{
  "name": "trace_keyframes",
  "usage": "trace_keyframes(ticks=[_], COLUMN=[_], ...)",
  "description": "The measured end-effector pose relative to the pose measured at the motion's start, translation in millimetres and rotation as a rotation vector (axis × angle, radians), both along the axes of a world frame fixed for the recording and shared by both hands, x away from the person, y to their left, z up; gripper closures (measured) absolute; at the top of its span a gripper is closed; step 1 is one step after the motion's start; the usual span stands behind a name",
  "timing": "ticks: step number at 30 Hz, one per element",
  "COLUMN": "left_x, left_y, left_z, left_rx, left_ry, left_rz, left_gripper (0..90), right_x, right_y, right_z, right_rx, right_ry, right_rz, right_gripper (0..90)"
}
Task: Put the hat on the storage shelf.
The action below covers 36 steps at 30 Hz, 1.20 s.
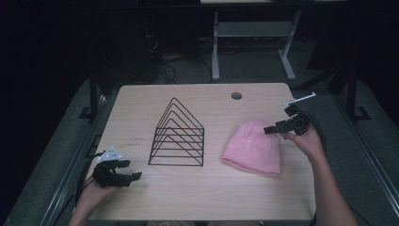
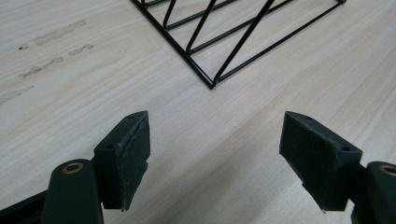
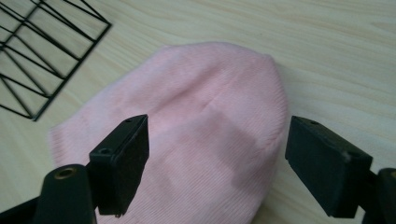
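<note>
Pink hat [image 1: 252, 148] lies flat on counter [image 1: 211, 188], right of the black wire rack [image 1: 178, 136]. Right tongs [image 1: 276, 128] hover at the hat's top right edge, jaws wide apart, nothing held. Left tongs [image 1: 126, 170] sit low at the counter's near left corner, jaws apart, empty, pointing toward rack

This is looking like a lab or test room. A pale wood-grain desk with a round cable hole [image 1: 236, 95] is standing on grey carpet, lit amid dark surroundings. Beyond the desk, the white metal legs of another bench [image 1: 215, 52] are showing, and black cables [image 1: 164, 70] are trailing on the floor beside them.
</note>
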<state>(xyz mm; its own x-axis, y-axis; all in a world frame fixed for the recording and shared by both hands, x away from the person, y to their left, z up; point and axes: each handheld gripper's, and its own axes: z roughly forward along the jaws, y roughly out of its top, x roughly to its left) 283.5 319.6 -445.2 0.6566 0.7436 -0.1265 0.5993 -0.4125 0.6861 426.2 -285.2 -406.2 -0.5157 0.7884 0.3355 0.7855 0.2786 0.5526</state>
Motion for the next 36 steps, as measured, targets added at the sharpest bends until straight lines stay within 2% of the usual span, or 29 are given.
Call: trace_keyframes(ticks=[1,3,6,11,13,16,17,18,22,36], left_x=[0.9,0.7,0.3,1.5,1.8,1.5,1.5,1.6,1.9,3.4], left_y=[1.0,0.6,-0.7,-1.1,-0.9,0.0,0.0,0.7,2.3,3.3], left_z=[0.3,-0.2,-1.0,-1.4,-0.9,-0.5,-0.5,-1.4,-2.1,-3.6], left_rx=[0.010,0.005,-0.001,0.010,0.009,0.005,0.005,0.003,0.005,0.002], left_ry=[-0.003,0.001,0.005,0.008,0.005,0.006,0.006,0.008,0.015,0.021], left_rz=[-0.008,-0.003,0.001,-0.003,-0.005,0.001,0.001,0.002,0.002,0.000], left_gripper=[24.8,24.8,24.8,24.8,24.8,24.8,24.8,24.8,24.8,24.8], right_x=[3.2,9.5,16.2,23.6,25.8,28.0,28.0,29.7,31.9,35.8], right_y=[1.5,3.7,6.0,5.8,3.8,3.7,3.7,4.8,6.3,6.3], right_z=[-1.4,-3.6,-7.5,-17.3,-21.3,-26.4,-26.4,-29.5,-32.3,-38.9], right_rx=[-0.010,-0.014,-0.046,-0.045,-0.045,-0.042,-0.042,-0.040,-0.021,-0.023], right_ry=[0.007,0.017,0.031,0.057,0.072,0.093,0.093,0.108,0.114,0.146], right_rz=[-0.004,-0.013,-0.019,-0.041,-0.055,-0.049,-0.049,-0.040,-0.036,-0.025], right_gripper=[21.2,21.7,22.7,24.2,29.7,37.1,37.1,41.6,49.3,54.0])
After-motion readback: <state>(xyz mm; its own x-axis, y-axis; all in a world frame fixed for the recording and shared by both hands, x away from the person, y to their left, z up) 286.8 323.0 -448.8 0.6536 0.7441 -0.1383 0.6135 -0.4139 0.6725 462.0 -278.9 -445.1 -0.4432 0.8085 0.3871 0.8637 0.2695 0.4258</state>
